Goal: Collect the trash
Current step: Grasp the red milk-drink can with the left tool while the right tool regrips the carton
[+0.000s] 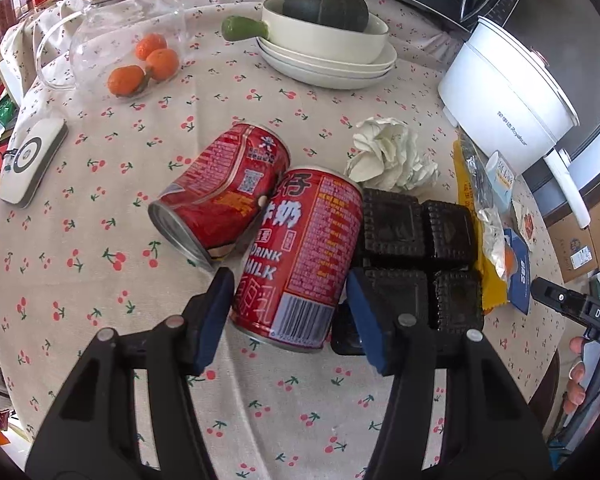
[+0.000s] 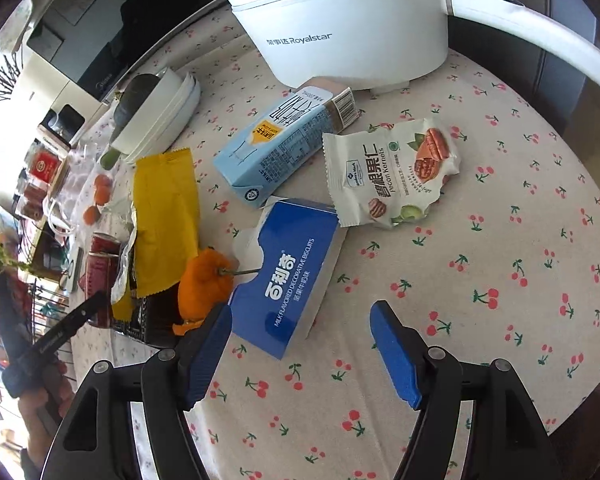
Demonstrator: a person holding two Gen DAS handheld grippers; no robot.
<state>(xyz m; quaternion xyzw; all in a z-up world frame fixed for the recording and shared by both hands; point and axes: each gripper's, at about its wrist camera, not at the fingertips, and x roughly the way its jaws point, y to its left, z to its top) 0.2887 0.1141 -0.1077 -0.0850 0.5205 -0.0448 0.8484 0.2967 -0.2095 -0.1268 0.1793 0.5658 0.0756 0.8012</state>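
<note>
Left wrist view: left gripper (image 1: 288,300) straddles the near can (image 1: 300,256), a red milk-drink tin lying on its side on the cherry-print cloth (image 1: 100,280). Left pad (image 1: 216,316) sits at the can's lower left flank. Right pad (image 1: 364,320) stands just off the right flank, a sliver of gap showing, so the jaws are part open around the can, not yet clamped. A second can (image 1: 220,192) lies behind, leaning against the first. Dark tray (image 1: 416,248) crowds the right finger. Crumpled tissue (image 1: 392,152) beyond.

Right wrist view: right gripper (image 2: 302,338) wide, nothing between the pads. Blue biscuit box (image 2: 292,276) lies just ahead, nearer the left pad, its corner close to it. Orange peel (image 2: 204,284) touches the box's far-left edge. Milk carton (image 2: 276,144) and nut packet (image 2: 392,172) further on, near the white pot (image 2: 340,32). Yellow wrapper (image 2: 164,216) over to the left.

Judgement on the step: left side is about to take the near can.
- Close squarely across the can's round body, mid-length, not at the rim, or it may squirt out.
- Keep the right finger clear of the tray while closing.
- Lift straight up; the rear can leans on this one and will likely roll.
- Right side: shift left to centre the box between the pads before closing, across its short width.

No bin in either view; cannot tell where the trash goes.
</note>
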